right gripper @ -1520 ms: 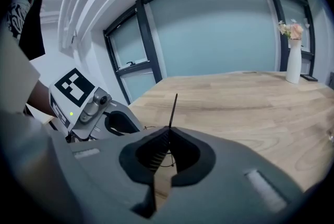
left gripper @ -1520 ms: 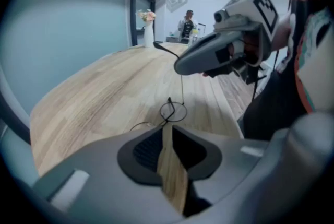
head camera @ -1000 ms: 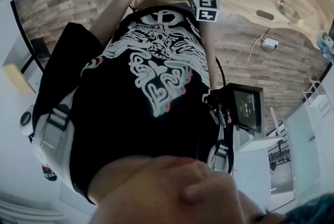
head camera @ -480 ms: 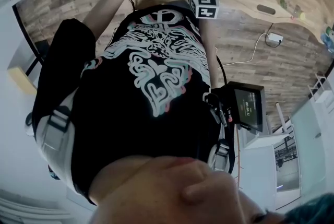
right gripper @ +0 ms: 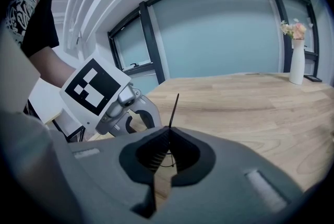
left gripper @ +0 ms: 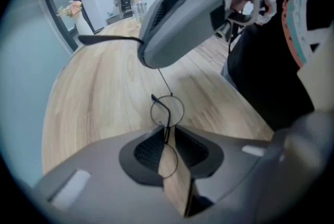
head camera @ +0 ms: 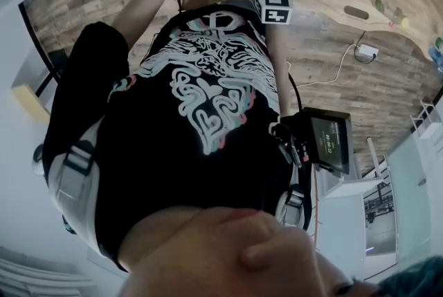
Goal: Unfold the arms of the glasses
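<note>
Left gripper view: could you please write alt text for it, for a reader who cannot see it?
The left tool is shut on thin black wire glasses with round lenses, gripping them between the two lenses above a light wooden table. Higher up, the right tool pinches one glasses arm, which juts leftward.

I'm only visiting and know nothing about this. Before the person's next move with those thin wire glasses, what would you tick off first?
1. The left gripper grips the thin black round-lens wire glasses: ok, frame pinched between its jaws.
2. The right gripper holds one black arm: ok, jaws shut on it.
3. That arm swung away from the lenses: ok, in the left gripper view it runs from the lens rim up to the right gripper.
4. Other arm opened: cannot tell; a short dark bar crosses the upper lens.
5. Glasses lifted off the light wooden table: cannot tell.
</note>
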Motion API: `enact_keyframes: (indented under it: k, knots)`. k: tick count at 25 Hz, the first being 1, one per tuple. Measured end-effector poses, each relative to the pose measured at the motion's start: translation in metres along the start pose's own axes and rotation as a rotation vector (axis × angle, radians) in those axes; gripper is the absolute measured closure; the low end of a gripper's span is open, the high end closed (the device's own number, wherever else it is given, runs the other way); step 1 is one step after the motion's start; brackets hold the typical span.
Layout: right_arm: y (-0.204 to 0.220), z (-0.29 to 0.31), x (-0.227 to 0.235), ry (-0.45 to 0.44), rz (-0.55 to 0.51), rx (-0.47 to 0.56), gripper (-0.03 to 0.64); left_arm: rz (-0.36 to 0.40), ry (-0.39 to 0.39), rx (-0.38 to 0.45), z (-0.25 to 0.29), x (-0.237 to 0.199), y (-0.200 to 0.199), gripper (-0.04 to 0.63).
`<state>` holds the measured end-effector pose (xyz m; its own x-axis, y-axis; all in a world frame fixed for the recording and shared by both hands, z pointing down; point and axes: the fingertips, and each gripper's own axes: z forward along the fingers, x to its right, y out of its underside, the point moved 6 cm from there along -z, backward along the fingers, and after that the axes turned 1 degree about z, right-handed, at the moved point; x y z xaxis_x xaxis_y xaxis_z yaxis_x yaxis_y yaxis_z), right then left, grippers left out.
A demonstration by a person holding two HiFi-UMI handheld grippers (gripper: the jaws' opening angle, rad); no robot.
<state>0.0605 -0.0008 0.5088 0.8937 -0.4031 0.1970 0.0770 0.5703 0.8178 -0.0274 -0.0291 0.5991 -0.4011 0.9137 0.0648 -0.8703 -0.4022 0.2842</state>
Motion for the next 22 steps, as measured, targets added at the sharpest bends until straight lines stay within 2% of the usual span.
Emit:
enact_keyframes:
  k: [5, 8, 14, 22]
  knots:
    - [-0.001, -0.001, 0.003, -0.002, 0.005, 0.006, 0.617, 0.009, 0.019, -0.001, -0.001, -0.002, -0.002, 0.541]
    - [-0.002, -0.001, 0.004, -0.001, -0.004, 0.007, 0.617, 0.018, 0.017, -0.014, -0.001, -0.005, -0.002, 0.57]
    - [0.0, -0.004, 0.007, 0.014, -0.004, 0.005, 0.617, 0.021, 0.037, -0.015, 0.002, -0.004, -0.007, 0.583]
    - [-0.001, -0.005, 0.011, 0.032, 0.006, 0.021, 0.617, 0.032, 0.025, -0.01, 0.0, -0.005, -0.009, 0.594]
